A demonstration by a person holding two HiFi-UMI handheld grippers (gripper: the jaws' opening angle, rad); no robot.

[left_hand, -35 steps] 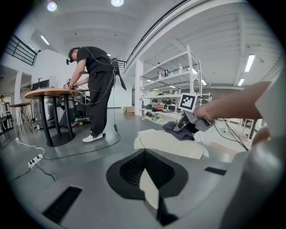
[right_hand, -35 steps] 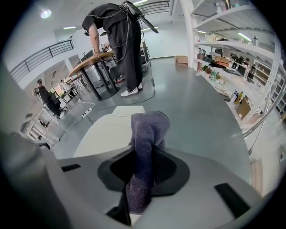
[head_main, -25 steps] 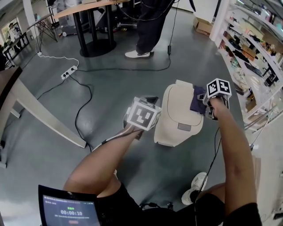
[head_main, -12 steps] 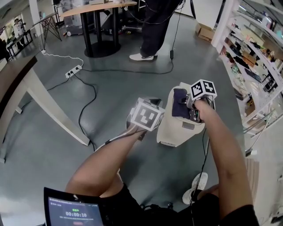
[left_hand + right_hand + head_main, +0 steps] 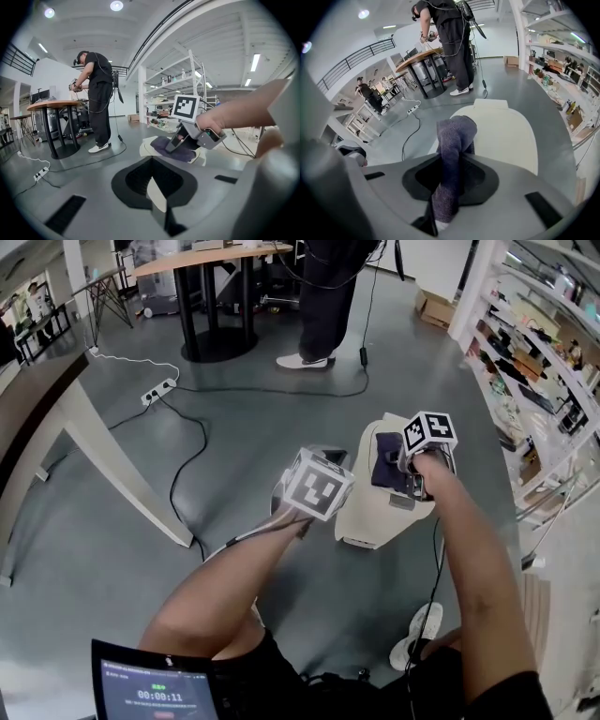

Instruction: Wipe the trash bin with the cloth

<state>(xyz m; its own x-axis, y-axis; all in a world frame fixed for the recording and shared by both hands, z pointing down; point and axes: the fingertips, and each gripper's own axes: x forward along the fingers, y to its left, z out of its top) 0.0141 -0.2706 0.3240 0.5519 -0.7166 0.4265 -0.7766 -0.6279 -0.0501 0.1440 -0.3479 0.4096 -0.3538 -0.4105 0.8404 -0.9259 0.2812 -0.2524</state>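
I'm pinching the dark purple cloth [image 5: 385, 470] in the right gripper [image 5: 411, 482], its fingers clamping down on one bunched end while the rest is lying pressed on the lid of the cream trash bin [image 5: 367, 513]. The bin is standing on the grey floor [image 5: 234, 442] at about 1 o'clock from me. The left gripper [image 5: 161, 212] is hovering at the bin's 9 o'clock side, fingers pressed together with nothing between them. A person [image 5: 330, 296] is standing by a round table [image 5: 202, 257] at 12 o'clock.
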